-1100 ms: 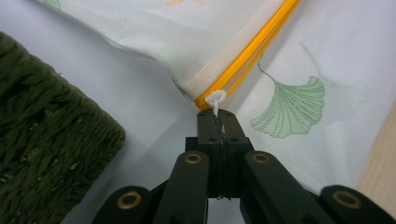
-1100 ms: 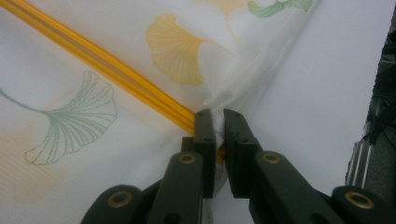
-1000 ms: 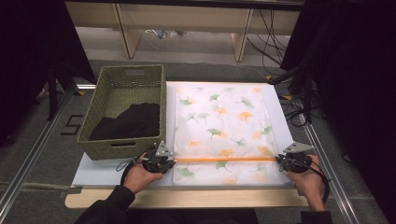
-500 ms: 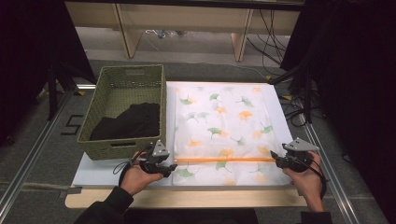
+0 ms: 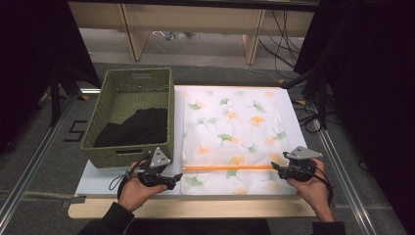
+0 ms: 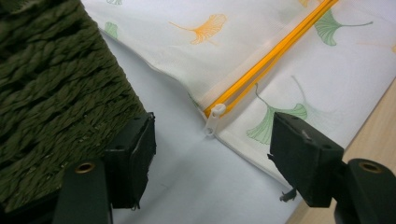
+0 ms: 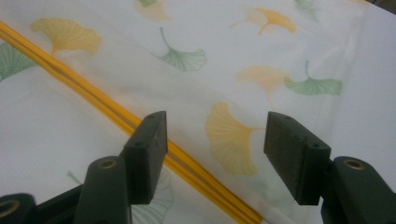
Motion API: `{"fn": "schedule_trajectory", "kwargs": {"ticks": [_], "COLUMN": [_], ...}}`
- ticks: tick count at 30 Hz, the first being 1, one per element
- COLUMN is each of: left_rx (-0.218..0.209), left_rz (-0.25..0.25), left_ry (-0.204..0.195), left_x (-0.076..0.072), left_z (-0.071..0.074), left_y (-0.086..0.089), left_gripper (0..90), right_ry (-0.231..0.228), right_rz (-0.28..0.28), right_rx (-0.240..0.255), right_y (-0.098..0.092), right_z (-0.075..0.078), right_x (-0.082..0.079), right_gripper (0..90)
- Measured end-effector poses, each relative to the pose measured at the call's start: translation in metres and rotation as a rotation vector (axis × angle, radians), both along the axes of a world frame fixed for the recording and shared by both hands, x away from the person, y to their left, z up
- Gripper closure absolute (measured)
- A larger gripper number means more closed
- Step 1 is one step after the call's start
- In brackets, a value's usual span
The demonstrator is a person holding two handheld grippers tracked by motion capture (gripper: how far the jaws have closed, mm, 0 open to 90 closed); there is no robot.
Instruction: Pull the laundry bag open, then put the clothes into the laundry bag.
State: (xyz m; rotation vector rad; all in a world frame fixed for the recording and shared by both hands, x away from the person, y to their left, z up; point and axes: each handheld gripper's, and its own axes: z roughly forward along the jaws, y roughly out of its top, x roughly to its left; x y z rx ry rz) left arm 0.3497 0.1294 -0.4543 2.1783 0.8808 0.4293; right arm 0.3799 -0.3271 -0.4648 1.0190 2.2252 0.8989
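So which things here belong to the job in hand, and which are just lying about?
In the job:
- ginkgo-print zip bag, flat on the white board
- its orange zipper, white pull at the left end
- left gripper and right gripper, both open beside the bag's ends

Lying about:
- green woven basket
- black cloth inside it

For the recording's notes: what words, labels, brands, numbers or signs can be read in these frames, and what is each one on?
"5": a dark stencilled figure on the grey floor, left of the green woven basket.
The zip bag carries only a ginkgo-leaf print, no lettering.
The orange zipper and its white pull show no readable mark.
Neither the left gripper nor the right gripper shows a brand.
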Motion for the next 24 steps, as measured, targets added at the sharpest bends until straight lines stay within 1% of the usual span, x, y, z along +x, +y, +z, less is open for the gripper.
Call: {"fn": "schedule_trajectory", "kwargs": {"ticks": [1,2,3,4,5,6,7,8,9,10,11,12,13,14,15,16,17,18,19,20,21,22,23,24], "left_rx": [-0.012,-0.026,-0.026,-0.018,-0.026,-0.042,-0.047,-0.034,-0.017,-0.04,-0.029,-0.043,-0.019,-0.026,-0.042,-0.042,-0.042,-0.023,-0.019,-0.031,-0.035,-0.035,-0.028,-0.034], "left_rz": [0.003,0.024,0.024,0.008,0.02,0.029,0.026,0.034,0.013,0.022,0.014,0.036,0.01,0.014,0.035,0.035,0.034,0.016,0.029,0.038,0.035,0.035,0.021,0.034], "left_ry": [-0.001,-0.007,-0.007,0.006,0.002,0.007,0.001,-0.003,0.001,0.001,0.007,0.003,0.008,0.009,0.005,0.005,0.006,0.011,0.003,0.01,0.009,0.009,0.009,0.003], "left_x": [-0.001,-0.003,-0.003,-0.004,-0.005,-0.006,-0.006,-0.007,-0.008,-0.008,-0.009,-0.011,-0.011,-0.012,-0.012,-0.012,-0.013,-0.012,-0.012,-0.012,-0.012,-0.012,-0.012,-0.012], "left_z": [0.0,0.0,0.0,0.0,0.001,0.0,0.0,0.001,0.002,0.001,0.002,0.002,0.003,0.002,0.001,0.001,0.001,0.001,0.001,0.0,-0.001,-0.001,-0.001,-0.002], "left_y": [0.0,0.0,0.0,0.001,0.0,0.0,0.0,0.001,0.002,0.001,0.002,0.001,0.003,0.003,0.002,0.002,0.002,0.003,0.003,0.002,0.001,0.001,0.002,0.001], "left_gripper": [31.0,30.0,30.0,30.0,29.9,29.6,29.2,29.1,28.9,28.6,28.6,28.4,28.0,27.6,27.7,27.6,27.6,27.7,27.7,27.6,27.7,27.7,28.0,28.0], "right_ry": [0.003,0.009,0.009,0.009,0.014,0.016,0.02,0.024,0.029,0.026,0.024,0.026,0.025,0.031,0.035,0.035,0.052,0.062,0.083,0.085,0.081,0.081,0.087,0.087], "right_rz": [0.006,0.03,0.03,0.033,0.039,0.04,0.051,0.051,0.053,0.066,0.075,0.087,0.091,0.098,0.105,0.105,0.104,0.111,0.096,0.124,0.141,0.141,0.139,0.139], "right_rx": [-0.002,-0.008,-0.008,-0.008,-0.007,-0.008,-0.011,-0.011,-0.007,-0.011,-0.012,-0.017,-0.02,-0.028,-0.032,-0.032,-0.032,-0.044,-0.045,-0.067,-0.071,-0.071,-0.067,-0.067], "right_y": [0.002,0.007,0.007,0.008,0.011,0.013,0.014,0.016,0.018,0.019,0.02,0.022,0.023,0.024,0.028,0.028,0.031,0.034,0.037,0.042,0.044,0.044,0.051,0.051], "right_z": [0.0,-0.001,-0.001,-0.001,-0.001,-0.002,-0.002,-0.002,-0.003,-0.003,-0.003,-0.004,-0.004,-0.005,-0.007,-0.007,-0.008,-0.01,-0.011,-0.012,-0.012,-0.012,-0.012,-0.012], "right_x": [0.0,0.001,0.001,0.001,0.002,0.002,0.002,0.002,0.003,0.004,0.005,0.006,0.008,0.009,0.012,0.012,0.014,0.015,0.016,0.019,0.022,0.022,0.023,0.023], "right_gripper": [40.8,40.6,40.6,40.6,40.5,40.4,40.3,40.2,40.1,40.1,40.1,39.9,39.7,39.3,38.3,38.3,38.1,37.8,37.7,37.3,37.3,37.3,36.7,36.7]}}
